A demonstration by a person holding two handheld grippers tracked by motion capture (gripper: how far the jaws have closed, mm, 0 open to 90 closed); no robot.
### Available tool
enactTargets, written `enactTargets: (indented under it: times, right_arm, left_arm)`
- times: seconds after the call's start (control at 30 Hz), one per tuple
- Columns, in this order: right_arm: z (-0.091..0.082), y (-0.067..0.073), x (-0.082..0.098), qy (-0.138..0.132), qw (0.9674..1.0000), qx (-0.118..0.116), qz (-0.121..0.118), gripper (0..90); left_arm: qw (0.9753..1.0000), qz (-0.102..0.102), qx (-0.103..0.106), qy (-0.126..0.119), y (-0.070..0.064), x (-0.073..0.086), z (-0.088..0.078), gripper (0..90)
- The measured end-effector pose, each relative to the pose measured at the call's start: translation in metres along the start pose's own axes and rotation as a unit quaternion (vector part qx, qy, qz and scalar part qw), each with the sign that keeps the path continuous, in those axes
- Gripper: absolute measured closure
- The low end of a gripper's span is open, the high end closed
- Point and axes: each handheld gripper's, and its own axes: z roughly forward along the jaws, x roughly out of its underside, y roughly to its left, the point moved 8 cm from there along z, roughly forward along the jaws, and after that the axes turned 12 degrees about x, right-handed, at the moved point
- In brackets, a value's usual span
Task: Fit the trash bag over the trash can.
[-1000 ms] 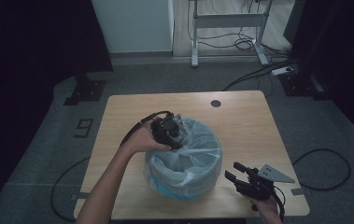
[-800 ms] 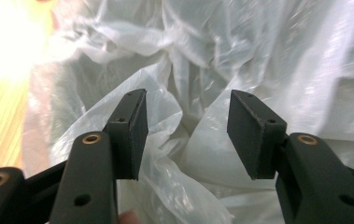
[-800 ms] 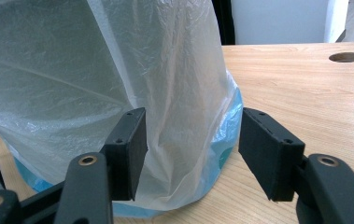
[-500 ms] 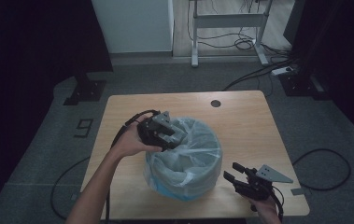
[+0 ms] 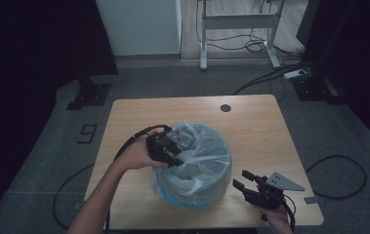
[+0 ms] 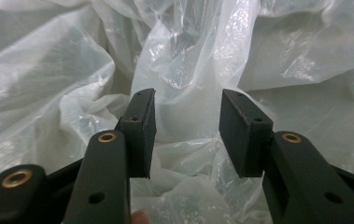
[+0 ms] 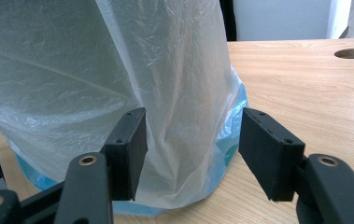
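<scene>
- Wooden table carries your work: the bin stands near its front edge, between your two hands.
- Blue bin under the liner looks light and rigid to me, so expect it to slide or tip if you tug sideways.
- Clear plastic bag draped over it is thin, soft, slippery and easy to tear; pinch a gathered fold at the rim, not a single layer.
- Your left gripper sits at the rim, jaws just narrowing, part open with film between them, pads not yet pressing.
- Your right gripper rests beside the base, jaws apart, holding nothing.
</scene>
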Motion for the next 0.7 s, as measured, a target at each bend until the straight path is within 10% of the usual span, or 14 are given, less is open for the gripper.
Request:
enactTargets:
  times: [0.23,0.4,0.7]
  right_arm:
    - [-0.001,-0.001,-0.001,-0.001,1.0,0.001,0.001,41.1]
    - [-0.003,-0.004,-0.002,-0.004,1.0,0.005,0.004,41.1]
    - [-0.003,-0.006,-0.003,-0.005,0.9999,0.009,0.004,41.1]
  left_arm:
    - [1.0,0.003,-0.002,0.003,-0.002,-0.005,0.004,54.1]
    - [0.998,-0.002,-0.009,-0.063,-0.001,-0.007,-0.008,44.3]
    - [0.9817,-0.013,-0.039,-0.186,-0.008,0.001,-0.035,33.0]
